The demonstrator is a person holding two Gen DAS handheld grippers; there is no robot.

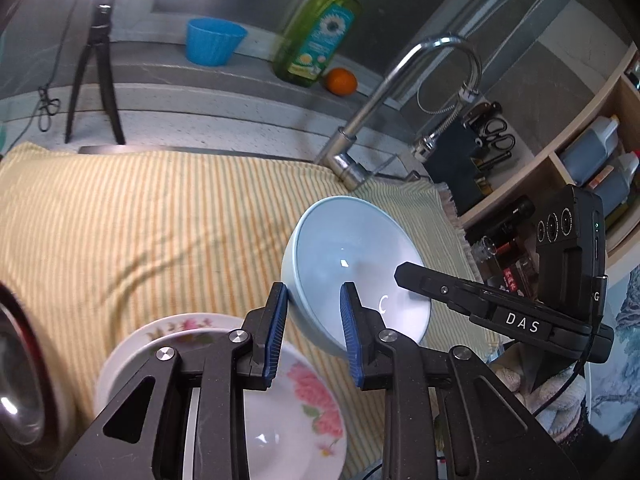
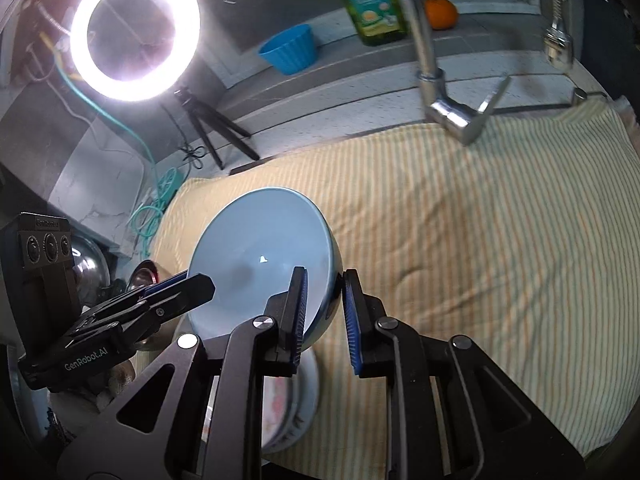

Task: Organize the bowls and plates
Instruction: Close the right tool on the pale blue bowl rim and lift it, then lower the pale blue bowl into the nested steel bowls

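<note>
A light blue bowl (image 1: 352, 264) is held tilted above the striped cloth, between both grippers. My left gripper (image 1: 314, 328) has its blue pads on either side of the bowl's near rim, with a small gap showing. My right gripper (image 2: 324, 312) is shut on the opposite rim of the same bowl (image 2: 256, 264); its black finger shows in the left wrist view (image 1: 424, 280). A white bowl with pink flowers (image 1: 288, 416) sits on the cloth just below the left gripper. In the right wrist view its edge (image 2: 296, 412) shows under the fingers.
A yellow striped cloth (image 1: 140, 216) covers the counter. A chrome faucet (image 1: 360, 128) stands at its back edge. Behind are a blue cup (image 1: 214, 40), a green soap bottle (image 1: 320, 32), an orange (image 1: 341, 81), a tripod (image 1: 94, 76) with a ring light (image 2: 134, 28). Shelves with bottles (image 1: 592, 152) are on the right.
</note>
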